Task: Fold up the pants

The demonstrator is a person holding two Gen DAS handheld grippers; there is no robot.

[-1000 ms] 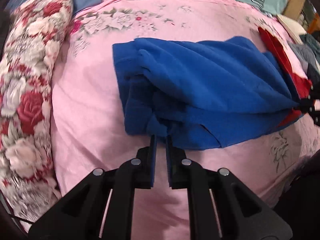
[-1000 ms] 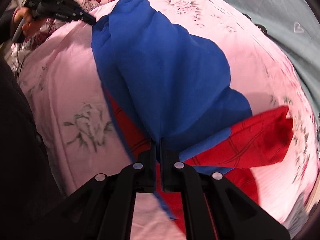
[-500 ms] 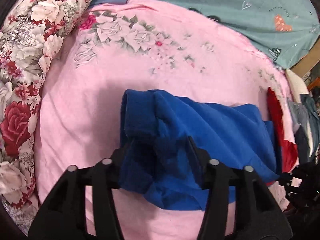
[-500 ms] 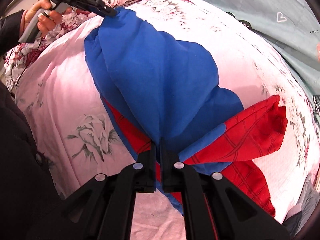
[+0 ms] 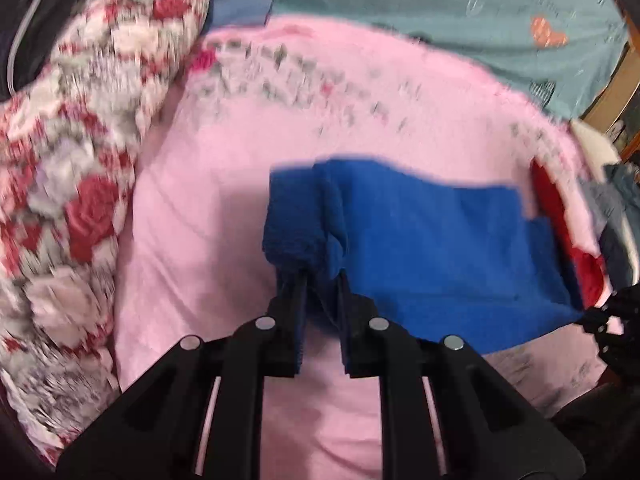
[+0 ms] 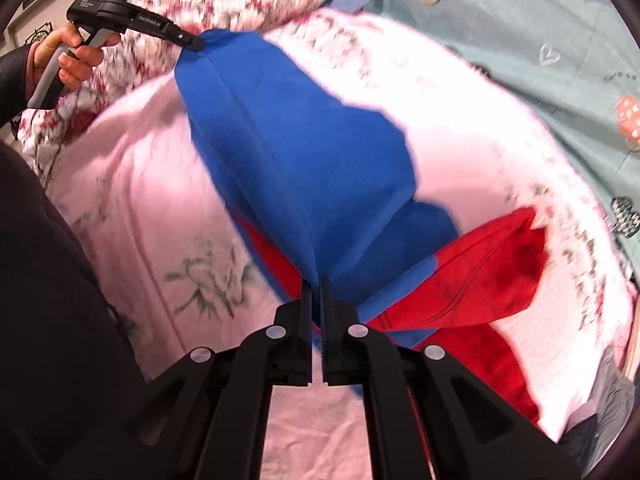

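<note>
Since the earlier frame, the left tongs [image 5: 322, 280] have let go of the pants' edge, spread wide over the bunched cloth, and have just been closing again; they now pinch a thick gather of blue fabric between their fingers. Both wrist views are blurred.

The pants [image 5: 432, 248], blue with red lower parts, are held stretched between the two tools above a pink floral bedspread [image 5: 192, 240], which serves as the landmark here. In the left wrist view the blue cloth hangs over the middle of the bedspread, with a red portion [image 5: 554, 200] toward the bedspread's right edge. The right tongs [image 6: 315, 280] are clenched on the opposite edge of the pants, where blue fabric meets red, and the cloth runs taut from there to the left tongs' tip [image 6: 192, 43] at the far left side of the bedspread.

A hand [image 6: 66, 58] with a dark sleeve grips the left tool's handle beyond the bedspread's left border. A rose-patterned pillow [image 5: 80, 168] lies along the bedspread's left side. A teal sheet [image 5: 460, 20] with small printed motifs lies beyond the bedspread's far edge. A dark pile of clothing [image 5: 618, 208] sits just off the bedspread's right edge.
</note>
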